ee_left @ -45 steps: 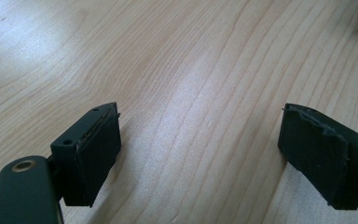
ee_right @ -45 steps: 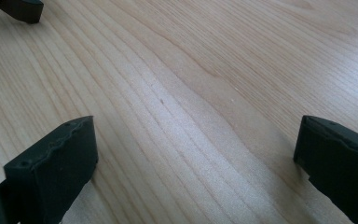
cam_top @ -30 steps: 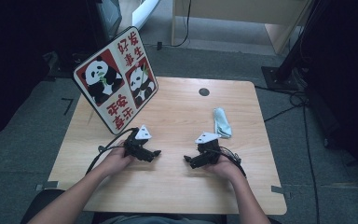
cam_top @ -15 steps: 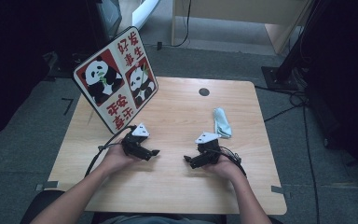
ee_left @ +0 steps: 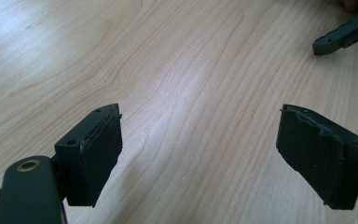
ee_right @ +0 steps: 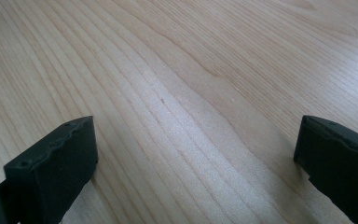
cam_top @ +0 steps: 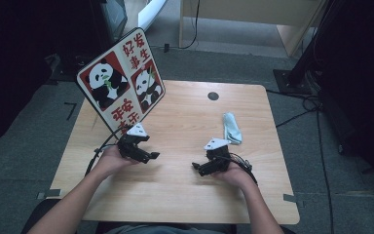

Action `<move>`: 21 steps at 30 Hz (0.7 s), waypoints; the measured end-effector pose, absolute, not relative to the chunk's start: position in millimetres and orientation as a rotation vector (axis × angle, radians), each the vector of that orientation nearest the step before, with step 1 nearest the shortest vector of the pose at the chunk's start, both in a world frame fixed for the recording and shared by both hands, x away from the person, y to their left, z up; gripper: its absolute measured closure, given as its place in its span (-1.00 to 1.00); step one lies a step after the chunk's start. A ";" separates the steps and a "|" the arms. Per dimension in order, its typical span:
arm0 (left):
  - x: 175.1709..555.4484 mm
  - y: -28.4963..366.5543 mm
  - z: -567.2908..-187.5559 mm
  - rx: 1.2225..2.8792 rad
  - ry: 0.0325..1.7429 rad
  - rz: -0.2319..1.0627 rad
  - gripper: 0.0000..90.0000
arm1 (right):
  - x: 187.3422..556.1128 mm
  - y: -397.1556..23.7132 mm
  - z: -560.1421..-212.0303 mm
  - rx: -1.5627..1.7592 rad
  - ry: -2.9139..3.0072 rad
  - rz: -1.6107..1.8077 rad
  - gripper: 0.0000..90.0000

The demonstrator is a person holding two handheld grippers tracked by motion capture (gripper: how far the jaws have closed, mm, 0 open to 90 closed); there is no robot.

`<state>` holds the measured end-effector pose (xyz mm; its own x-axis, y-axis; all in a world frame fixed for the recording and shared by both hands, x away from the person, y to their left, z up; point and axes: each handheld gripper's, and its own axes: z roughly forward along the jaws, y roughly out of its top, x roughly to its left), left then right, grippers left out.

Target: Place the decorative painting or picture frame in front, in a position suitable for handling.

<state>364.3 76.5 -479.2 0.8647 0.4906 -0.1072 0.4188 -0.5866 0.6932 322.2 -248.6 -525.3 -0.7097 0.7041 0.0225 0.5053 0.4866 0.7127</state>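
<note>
I have both grippers low over the bare wooden table (cam_top: 175,195), tips turned toward each other near the middle of the high view. The left gripper (cam_top: 153,155) stands wide open with nothing between its jaws, and the right gripper (cam_top: 196,167) is spread just as wide and empty too. The nearest thing is the pale blue cloth (cam_top: 232,127), lying crumpled right of centre, just above my right hand (cam_top: 233,171). I judge it light, soft and limp, so it will sag. I would pinch a raised fold at its near end.
</note>
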 end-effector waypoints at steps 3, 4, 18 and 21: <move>364.7 83.0 -474.8 2.280 0.656 0.125 -0.67 | 322.2 -248.5 -525.4 1.029 2.462 1.046 -1.00; 365.0 85.6 -473.4 2.272 0.664 0.123 -0.67 | 322.2 -248.6 -525.3 1.028 2.462 1.045 -1.00; 360.0 117.7 -457.7 2.237 0.700 0.107 -0.65 | 322.2 -248.6 -525.3 1.028 2.462 1.045 -1.00; 357.4 123.0 -456.3 2.233 0.706 0.111 -0.57 | 322.1 -248.5 -525.4 1.027 2.463 1.045 -1.00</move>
